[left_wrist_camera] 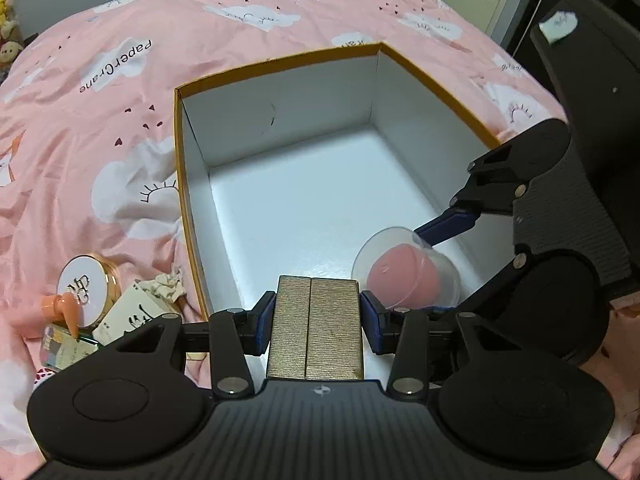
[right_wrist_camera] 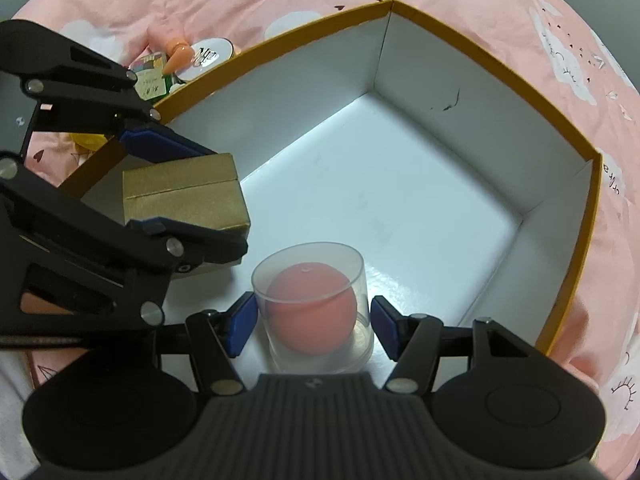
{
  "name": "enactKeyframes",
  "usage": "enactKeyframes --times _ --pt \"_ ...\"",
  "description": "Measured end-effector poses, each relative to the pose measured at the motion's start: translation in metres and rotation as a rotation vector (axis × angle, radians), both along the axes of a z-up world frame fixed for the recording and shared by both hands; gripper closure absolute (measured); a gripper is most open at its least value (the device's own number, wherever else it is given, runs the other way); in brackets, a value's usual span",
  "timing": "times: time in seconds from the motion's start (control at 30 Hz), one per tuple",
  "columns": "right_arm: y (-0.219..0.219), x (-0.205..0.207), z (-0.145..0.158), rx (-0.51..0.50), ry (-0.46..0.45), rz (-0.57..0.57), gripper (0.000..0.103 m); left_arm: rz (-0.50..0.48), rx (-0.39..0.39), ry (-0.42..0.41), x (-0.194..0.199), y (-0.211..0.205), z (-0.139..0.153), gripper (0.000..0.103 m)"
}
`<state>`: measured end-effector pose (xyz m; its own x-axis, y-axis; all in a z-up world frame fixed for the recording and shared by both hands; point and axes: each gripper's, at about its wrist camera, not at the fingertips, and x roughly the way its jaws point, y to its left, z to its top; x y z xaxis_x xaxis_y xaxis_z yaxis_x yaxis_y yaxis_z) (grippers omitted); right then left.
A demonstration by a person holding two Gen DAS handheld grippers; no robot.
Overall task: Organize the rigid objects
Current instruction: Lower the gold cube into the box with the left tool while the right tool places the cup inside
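Pink bedspread (left_wrist_camera: 200,20) (cloud-printed) — open box (left_wrist_camera: 276,62), cosmetics clutter (left_wrist_camera: 86,298).

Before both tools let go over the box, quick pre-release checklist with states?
1. Left tool clamped on gold box: ok.
2. Right tool around clear cylinder with pink ball: ok; pad contact cannot tell.
3. Both items inside the open box walls: ok.
4. Floor beneath bare: ok.
5. Items resting on the floor: cannot tell.
6. Tools clear of each other: ok.
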<state>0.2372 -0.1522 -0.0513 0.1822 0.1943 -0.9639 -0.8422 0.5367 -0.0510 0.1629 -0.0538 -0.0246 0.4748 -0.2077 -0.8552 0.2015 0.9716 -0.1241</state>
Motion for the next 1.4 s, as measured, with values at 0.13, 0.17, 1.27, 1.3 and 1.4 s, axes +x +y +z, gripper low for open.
enactKeyframes --times 0.13,0.17,1.27,1.3,1.4 --pt "0.0 -0.005 0.001 -0.006 -0.006 0.002 0.041 -0.003 0.008 0.004 0.001 0.0 -0.001 0.052" --pt "0.002 -0.004 0.0 -0.007 -0.005 0.002 0.041 0.004 0.014 0.002 0.001 0.001 -0.001 0.051" --pt "0.035 0.007 -0.014 0.037 0.094 -0.085 0.039 0.151 -0.27 -0.06 -0.014 0.084 0.007 0.066" --pt "0.035 0.007 -0.013 0.039 0.093 -0.081 0.036 0.15 -0.274 -0.058 -0.014 0.085 0.005 0.068" --pt "0.036 0.007 -0.011 0.043 0.087 -0.077 0.024 0.155 -0.286 -0.051 -0.013 0.086 0.002 0.072"
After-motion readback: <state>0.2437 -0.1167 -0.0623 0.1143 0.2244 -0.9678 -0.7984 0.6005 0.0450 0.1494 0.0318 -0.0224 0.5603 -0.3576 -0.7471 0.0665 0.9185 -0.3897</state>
